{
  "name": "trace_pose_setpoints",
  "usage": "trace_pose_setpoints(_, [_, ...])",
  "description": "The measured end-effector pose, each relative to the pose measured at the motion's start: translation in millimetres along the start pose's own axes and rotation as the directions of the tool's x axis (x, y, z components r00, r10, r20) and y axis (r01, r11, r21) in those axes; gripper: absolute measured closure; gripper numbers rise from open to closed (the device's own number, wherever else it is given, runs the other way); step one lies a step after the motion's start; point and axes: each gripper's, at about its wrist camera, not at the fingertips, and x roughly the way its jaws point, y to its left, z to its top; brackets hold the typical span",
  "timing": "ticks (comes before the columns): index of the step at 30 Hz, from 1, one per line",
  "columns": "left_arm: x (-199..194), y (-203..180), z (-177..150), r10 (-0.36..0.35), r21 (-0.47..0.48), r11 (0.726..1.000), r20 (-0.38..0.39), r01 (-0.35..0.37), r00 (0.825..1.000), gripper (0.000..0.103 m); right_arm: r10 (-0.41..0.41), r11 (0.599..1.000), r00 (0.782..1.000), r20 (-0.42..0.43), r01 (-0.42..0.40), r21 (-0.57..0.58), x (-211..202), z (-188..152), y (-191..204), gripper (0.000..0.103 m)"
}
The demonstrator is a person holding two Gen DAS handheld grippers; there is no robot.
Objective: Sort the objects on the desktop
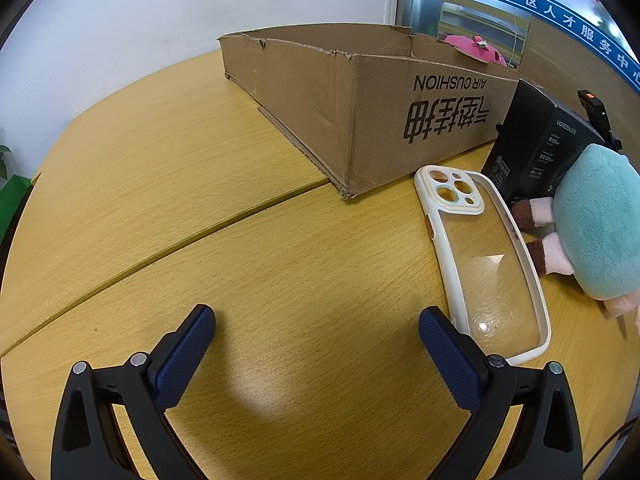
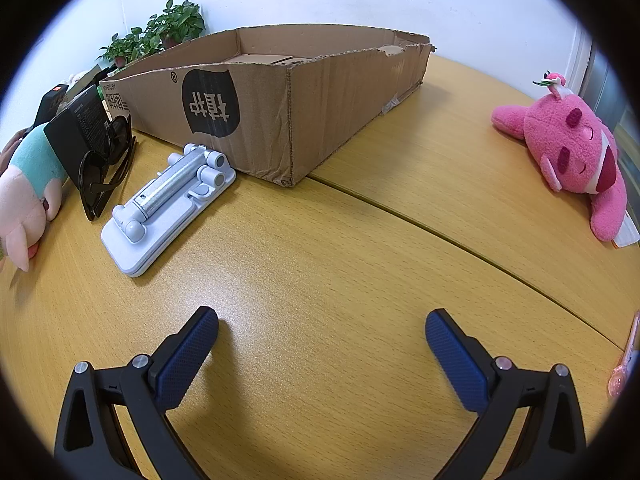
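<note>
A long, shallow brown cardboard box point(image 1: 360, 92) with open top lies on the yellow wood-grain table point(image 1: 248, 240), its long axis running from a near corner away toward the white wall; in the right wrist view the same box point(image 2: 280, 100) recedes to the far right. Just right of its near corner in the left view lies a clear phone case with a white rim point(image 1: 486, 256), flat, camera cut-outs at the far end, long axis running near to far. Beyond it stands a black printed carton point(image 1: 536, 144), with a teal-and-pink plush toy point(image 1: 596, 220) against it. In the right view, a folded white-and-silver phone stand point(image 2: 168, 208) rests at the box's near wall, black sunglasses point(image 2: 108, 164) lean on the carton to its left, and a pink plush toy point(image 2: 572, 152) lies far right. The left gripper point(image 1: 316, 330) and right gripper point(image 2: 322, 330) hover over bare table, blue-padded fingers spread wide, holding nothing.
</note>
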Motion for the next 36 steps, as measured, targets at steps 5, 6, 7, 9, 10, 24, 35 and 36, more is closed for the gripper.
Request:
trace_pose_setpoints(5, [-1.5,0.3,0.6,0.0,0.0,1.0,0.0,0.0,1.0,0.0,0.0,1.0,1.0,0.0,0.0,0.0,0.2,0.1,-0.2,0.0])
trace_pose_setpoints(6, [-1.4,0.3,0.6,0.0,0.0,1.0,0.0,0.0,1.0,0.0,0.0,1.0,1.0,0.0,0.0,0.0,0.4,0.1,-0.4,0.0])
trace_pose_setpoints(7, [-1.5,0.2,0.6,-0.001,0.0,1.0,0.0,0.001,1.0,0.0,0.0,1.0,1.0,0.0,0.0,0.0,0.2,0.1,-0.3,0.0])
trace_pose_setpoints(9, [-1.7,1.1,0.6,0.0,0.0,1.0,0.0,0.0,1.0,0.0,0.0,1.0,1.0,0.0,0.0,0.0,0.0,0.0,-0.1,0.0])
trace_pose_setpoints(10, [-1.3,1.4,0.7,0.0,0.001,1.0,0.0,0.0,1.0,0.0,0.0,1.0,1.0,0.0,0.0,0.0,0.4,0.1,-0.4,0.0])
trace_pose_setpoints(24, [-5.1,3.3,0.5,0.002,-0.006,1.0,0.0,-0.002,1.0,0.0,0.0,1.0,1.0,0.0,0.0,0.0,0.0,0.1,-0.1,0.0])
trace_pose_setpoints(35, [-71.3,-50.0,-35.4,0.375,-0.127,0.925,0.161,-0.358,0.913,0.001,0.0,1.0,1.0,0.0,0.0,0.001,0.1,0.0,0.0,0.0])
trace_pose_setpoints(36, [-87.0,-61.5,-38.2,0.412,-0.156,0.91,0.214,-0.385,0.886,0.001,-0.001,1.0,1.0,0.0,0.001,0.005,0.1,0.1,-0.2,0.0])
